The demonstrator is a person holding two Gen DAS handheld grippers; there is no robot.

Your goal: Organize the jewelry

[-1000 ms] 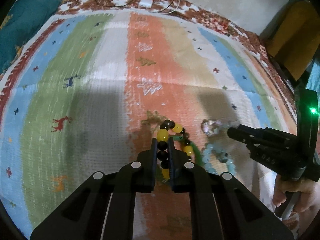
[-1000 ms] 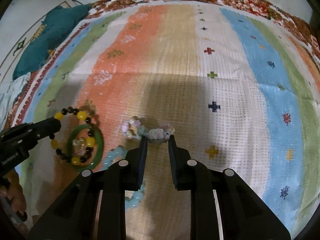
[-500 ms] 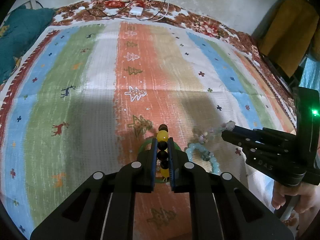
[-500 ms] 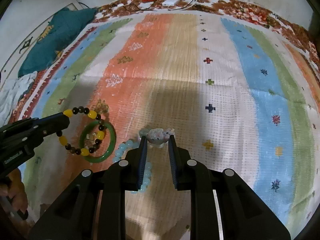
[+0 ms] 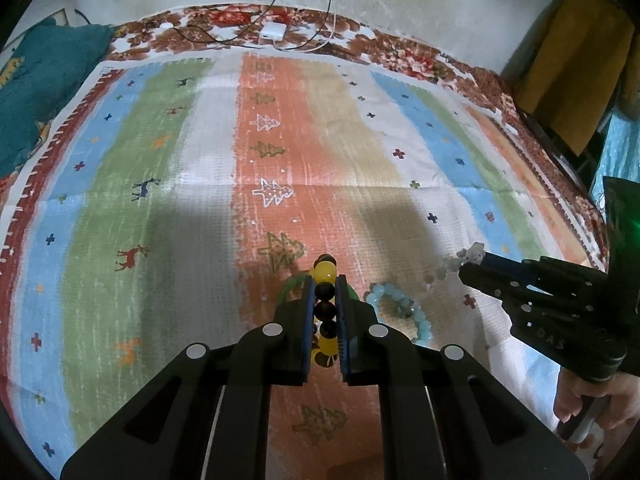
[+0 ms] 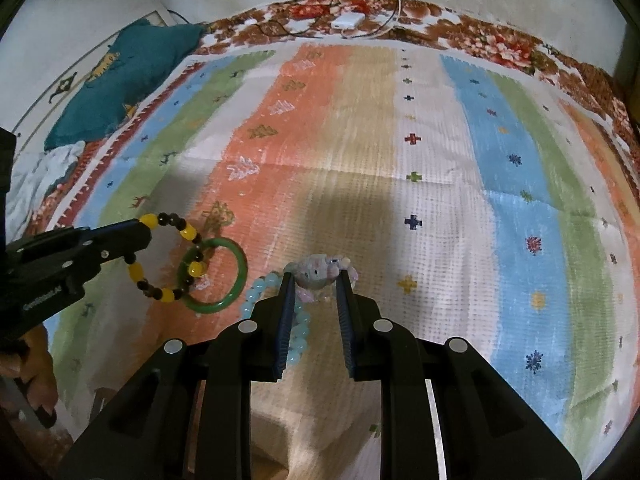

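The left gripper (image 5: 325, 292) has its jaws narrow and pressed on the yellow and black bead bracelet (image 5: 325, 307); three black beads and two yellow ones show between the fingers, while the rest of the loop is hidden behind the fingers in this view. From the right wrist view the same bracelet (image 6: 168, 256) hangs as a full ring from the tip of the left gripper (image 6: 142, 232), and part of it overlaps the green bangle (image 6: 212, 275), which lies flat on the striped cloth (image 6: 440, 208). In the left view only a thin arc of the green bangle (image 5: 289, 287) is visible beside the fingers.

The right gripper (image 6: 315, 278) holds the pale pink charm bracelet (image 6: 318, 270) between its jaws, which stand moderately narrow. The shape of the charm is hard to make out, and most of this bracelet is covered by the fingers. The light blue bead bracelet (image 5: 400, 312) rests on the cloth between the two grippers, partly hidden in the right view. A hand (image 5: 600, 400) is cut off at the edge.
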